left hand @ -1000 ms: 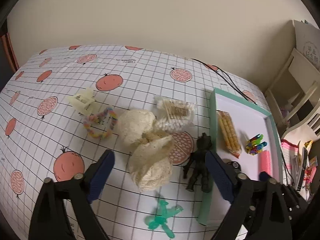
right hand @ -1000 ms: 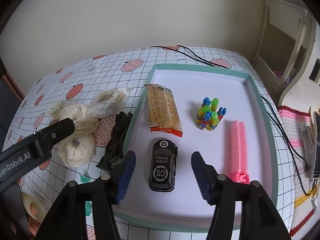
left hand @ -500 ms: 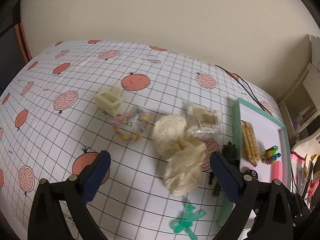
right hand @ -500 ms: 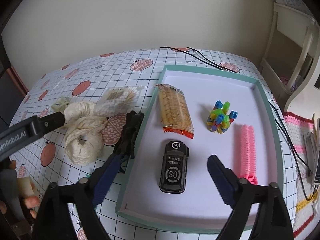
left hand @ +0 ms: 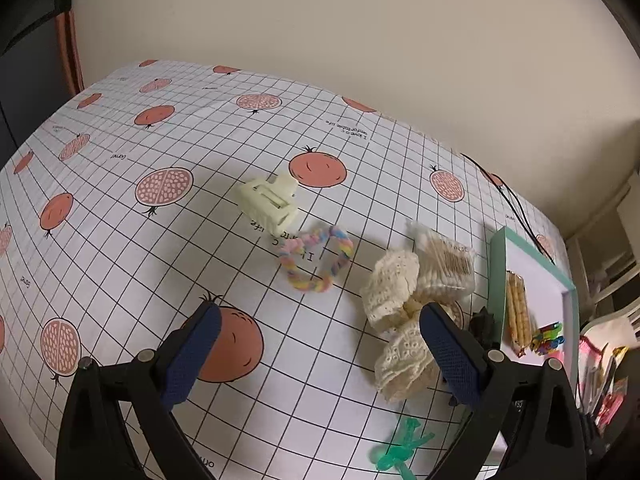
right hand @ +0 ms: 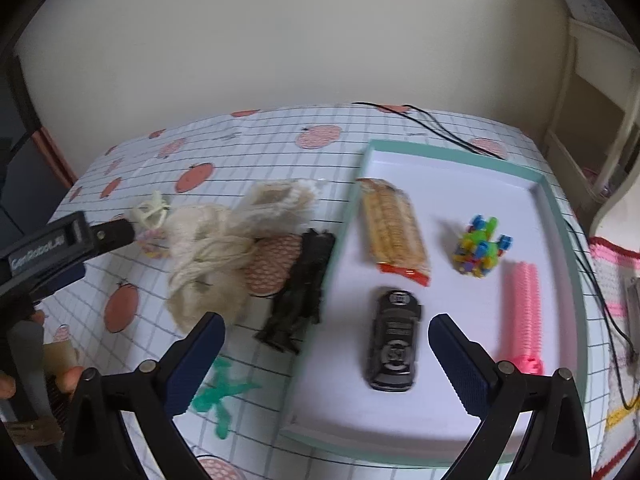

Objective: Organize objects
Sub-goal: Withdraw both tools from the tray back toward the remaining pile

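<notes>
I am holding my left gripper (left hand: 318, 354) spread wide and empty above the tablecloth (left hand: 120, 240), facing the loose things still waiting outside the tray (right hand: 348, 208). The cream hair claw (left hand: 269, 202) and the pastel braided ring (left hand: 316, 259) are lying just beside each other ahead of me, with the lace bundle (left hand: 394, 312) and the packet of cotton swabs (left hand: 444, 264) touching further right, near the tray's edge. A green rubbery toy (left hand: 402, 446) is lying close under my right finger.

My right gripper (right hand: 326, 360) is also hanging open and carrying nothing, over the tray's near end. The toy car (right hand: 394, 338), snack packet (right hand: 394, 232), block cluster (right hand: 480, 246) and pink comb-like piece (right hand: 520, 312) are sitting spaced apart inside. The black figure (right hand: 300, 292) is resting against the tray's outer wall, though blur is making the contact hard to confirm. I judge the sorting roughly half done.
</notes>
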`<state>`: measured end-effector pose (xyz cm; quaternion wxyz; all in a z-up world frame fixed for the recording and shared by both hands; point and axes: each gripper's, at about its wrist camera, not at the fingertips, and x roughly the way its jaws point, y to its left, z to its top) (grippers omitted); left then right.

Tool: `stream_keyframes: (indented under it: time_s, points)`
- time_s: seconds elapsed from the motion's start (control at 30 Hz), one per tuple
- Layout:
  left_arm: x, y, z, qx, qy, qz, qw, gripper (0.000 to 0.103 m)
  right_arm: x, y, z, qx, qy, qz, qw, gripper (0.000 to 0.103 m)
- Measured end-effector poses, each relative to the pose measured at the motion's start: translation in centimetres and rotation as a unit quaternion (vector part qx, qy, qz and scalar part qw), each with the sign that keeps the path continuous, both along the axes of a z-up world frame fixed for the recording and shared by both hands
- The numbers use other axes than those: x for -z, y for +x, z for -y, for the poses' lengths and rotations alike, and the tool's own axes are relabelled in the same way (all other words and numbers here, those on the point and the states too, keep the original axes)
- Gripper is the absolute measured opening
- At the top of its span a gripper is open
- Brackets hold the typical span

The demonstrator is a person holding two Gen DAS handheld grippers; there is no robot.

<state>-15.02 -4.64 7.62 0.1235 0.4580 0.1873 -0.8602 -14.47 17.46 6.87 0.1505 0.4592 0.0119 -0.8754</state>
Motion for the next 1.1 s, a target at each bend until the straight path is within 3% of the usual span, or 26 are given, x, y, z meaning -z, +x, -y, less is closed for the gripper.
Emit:
stream_keyframes:
  time_s: [0.17, 0.5, 0.87, 1.1]
  points:
    - [-0.2, 0.3, 2.2, -0.021, 0.029, -0.002, 0.9994, 0.099, -0.2, 0.6, 1.8, -0.040, -0.006, -0.002, 0.999, 0.103]
    - [0.2, 1.7, 6.9, -0.073, 0.043, -0.008, 0.9964, 0.099, 0.3, 1.9, 4.9, -0.103, -0.008, 0.012, 0.995, 0.103]
    - [2.9, 0.6, 7.6, -0.051, 0.085, 0.030, 0.9947, 0.099, 2.7, 2.3, 6.1, -0.128, 0.010, 0.067, 0.989, 0.103]
    - [3.9, -0.2, 7.1, -0.030, 0.066, 0.038, 0.9966, 0.099, 4.1, 2.6, 6.8, -0.143, 0.024, 0.102, 0.984, 0.099]
